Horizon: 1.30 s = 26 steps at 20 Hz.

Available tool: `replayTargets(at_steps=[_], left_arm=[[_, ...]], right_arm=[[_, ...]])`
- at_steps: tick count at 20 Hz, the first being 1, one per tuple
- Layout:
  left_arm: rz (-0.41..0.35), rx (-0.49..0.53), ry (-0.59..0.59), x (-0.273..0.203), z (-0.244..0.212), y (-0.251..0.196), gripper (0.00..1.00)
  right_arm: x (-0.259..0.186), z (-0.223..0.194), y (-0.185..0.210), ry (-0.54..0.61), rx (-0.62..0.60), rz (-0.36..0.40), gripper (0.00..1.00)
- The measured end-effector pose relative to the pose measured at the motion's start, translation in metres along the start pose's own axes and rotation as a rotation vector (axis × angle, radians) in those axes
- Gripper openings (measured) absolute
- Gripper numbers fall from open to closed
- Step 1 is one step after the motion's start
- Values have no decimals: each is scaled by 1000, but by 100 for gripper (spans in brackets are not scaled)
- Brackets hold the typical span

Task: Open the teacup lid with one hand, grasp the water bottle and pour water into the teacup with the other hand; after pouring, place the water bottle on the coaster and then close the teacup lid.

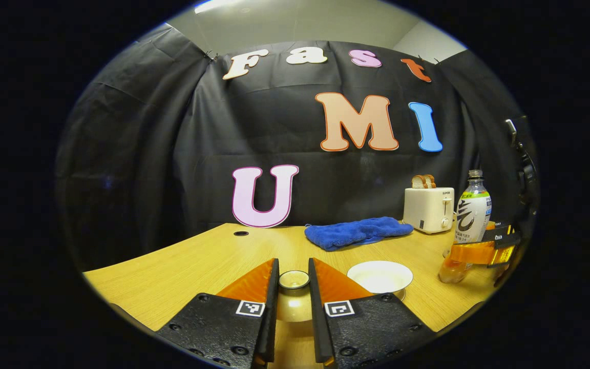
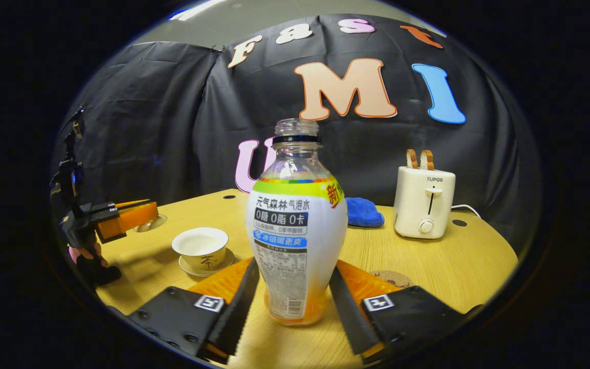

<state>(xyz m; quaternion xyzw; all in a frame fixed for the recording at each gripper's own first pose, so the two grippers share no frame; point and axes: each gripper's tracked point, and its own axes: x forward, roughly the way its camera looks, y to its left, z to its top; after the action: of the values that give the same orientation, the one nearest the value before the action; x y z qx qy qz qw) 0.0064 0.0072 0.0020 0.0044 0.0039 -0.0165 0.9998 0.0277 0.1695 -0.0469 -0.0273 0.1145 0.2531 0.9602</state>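
Listing the table's [image 2: 469,261] contents, we start with the left gripper [image 1: 294,287]: its fingers press on both sides of the lid [image 1: 294,281], so it grips the lid, held off the cup [image 1: 380,277]. In the right gripper view we see that same gripper at the left edge, lid under its orange fingers, raised above the wood and to the left of the cup. The cup stands uncovered on its saucer [image 2: 207,267] near the table's front left part, white inside; whether it holds water we cannot tell.

The right gripper [image 2: 295,294] has its fingers on either side of the bottle's [image 2: 297,230] lower body. The bottle stands upright with no cap, orange liquid low at its base. The fingers look close to the bottle's sides, but whether both press on it we cannot tell.

The coaster [image 2: 391,279] lies just behind the right finger, partly hidden, toward the table's front right. A white toaster [image 2: 424,202] with two slices of bread [image 2: 420,159] stands at the back edge. A blue cloth [image 2: 364,212] lies beside it, also along the back edge.
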Motion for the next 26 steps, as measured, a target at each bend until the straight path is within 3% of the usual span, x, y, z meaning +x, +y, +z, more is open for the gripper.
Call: replayTargets(at_steps=[1, 4, 9, 16, 26], left_arm=[[0, 0, 0, 0, 0, 0, 28], [0, 0, -1, 0, 0, 1, 28], [5, 1, -2, -1, 1, 1, 28], [9, 2, 1, 0, 1, 7, 28], [26, 3, -1, 0, 1, 14, 28]], right_arm=[[-3, 1, 1, -1, 1, 0, 74], [-1, 0, -1, 3, 10, -16, 66], [0, 4, 5, -9, -25, -32, 67], [-9, 27, 10, -21, -183, -76, 67], [-10, 75, -21, -19, -631, -267, 66]])
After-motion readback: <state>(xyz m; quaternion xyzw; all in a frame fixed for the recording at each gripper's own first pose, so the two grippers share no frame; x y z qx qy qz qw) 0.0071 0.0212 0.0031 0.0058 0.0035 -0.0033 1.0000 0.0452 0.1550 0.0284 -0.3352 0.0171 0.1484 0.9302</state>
